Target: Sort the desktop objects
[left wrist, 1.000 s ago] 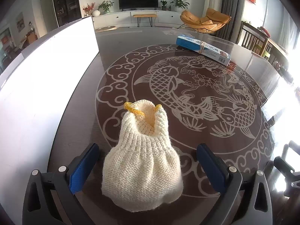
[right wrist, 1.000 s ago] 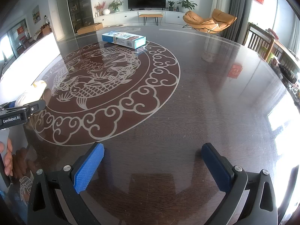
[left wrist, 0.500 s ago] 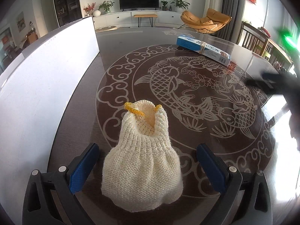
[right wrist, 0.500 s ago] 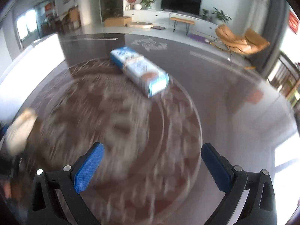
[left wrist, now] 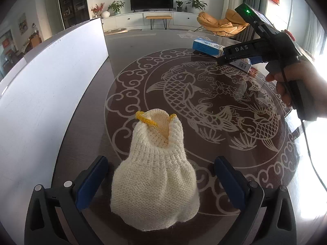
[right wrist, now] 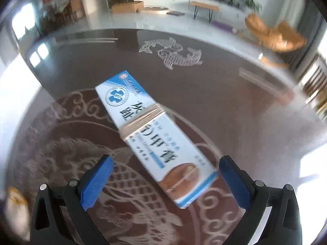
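Observation:
A cream knitted pouch with a yellow rim lies on the dark table between the open jaws of my left gripper, apart from both pads. A blue and white box bound with rubber bands lies on the table. My right gripper is open, and the box's near end reaches in between its blue pads. In the left wrist view the box is at the far right, partly hidden by the right gripper's body, held in a hand. The pouch shows blurred at the right wrist view's left edge.
A tall white board stands along the table's left side. The table bears a carp and cloud pattern. Beyond it are an orange lounge chair and a TV cabinet.
My right gripper has swept across the table to the box, which now sits close between its open jaws. The left gripper and the pouch have not moved.

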A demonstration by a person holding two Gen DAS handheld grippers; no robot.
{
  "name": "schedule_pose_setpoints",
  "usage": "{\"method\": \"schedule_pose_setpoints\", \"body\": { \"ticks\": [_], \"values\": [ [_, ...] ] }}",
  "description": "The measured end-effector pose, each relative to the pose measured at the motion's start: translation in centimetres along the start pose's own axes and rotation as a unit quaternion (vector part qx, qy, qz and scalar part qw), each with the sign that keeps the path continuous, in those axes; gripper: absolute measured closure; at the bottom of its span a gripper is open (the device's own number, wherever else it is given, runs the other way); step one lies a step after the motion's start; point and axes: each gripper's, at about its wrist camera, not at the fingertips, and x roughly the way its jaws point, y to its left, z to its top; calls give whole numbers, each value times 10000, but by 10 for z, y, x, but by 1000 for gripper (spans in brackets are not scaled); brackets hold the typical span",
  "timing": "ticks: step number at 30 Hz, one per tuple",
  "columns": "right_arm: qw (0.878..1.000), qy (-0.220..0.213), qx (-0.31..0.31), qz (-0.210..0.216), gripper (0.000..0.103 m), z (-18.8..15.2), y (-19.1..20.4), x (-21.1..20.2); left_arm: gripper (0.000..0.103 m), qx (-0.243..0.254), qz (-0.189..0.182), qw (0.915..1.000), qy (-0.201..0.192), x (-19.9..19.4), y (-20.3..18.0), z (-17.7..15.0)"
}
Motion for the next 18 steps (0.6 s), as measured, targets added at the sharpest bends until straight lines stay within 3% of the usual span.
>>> {"method": "schedule_pose_setpoints", "body": {
  "ticks": [4,5,10,18],
  "values": [
    [9995,-315,84,-22,55,-8,2,-14,0,0,0,10000,-3,0,0,0],
    [9994,-330,96,-11,58,-11,4,-16,0,-1,-1,10000,-3,0,0,0],
    [9989,-455,48,63,61,-52,21,-37,0,1,-2,10000,-3,1,0,0],
    [9977,-659,-147,21,61,-198,69,-113,0,1,-3,10000,-3,1,0,0]
  ]
}}
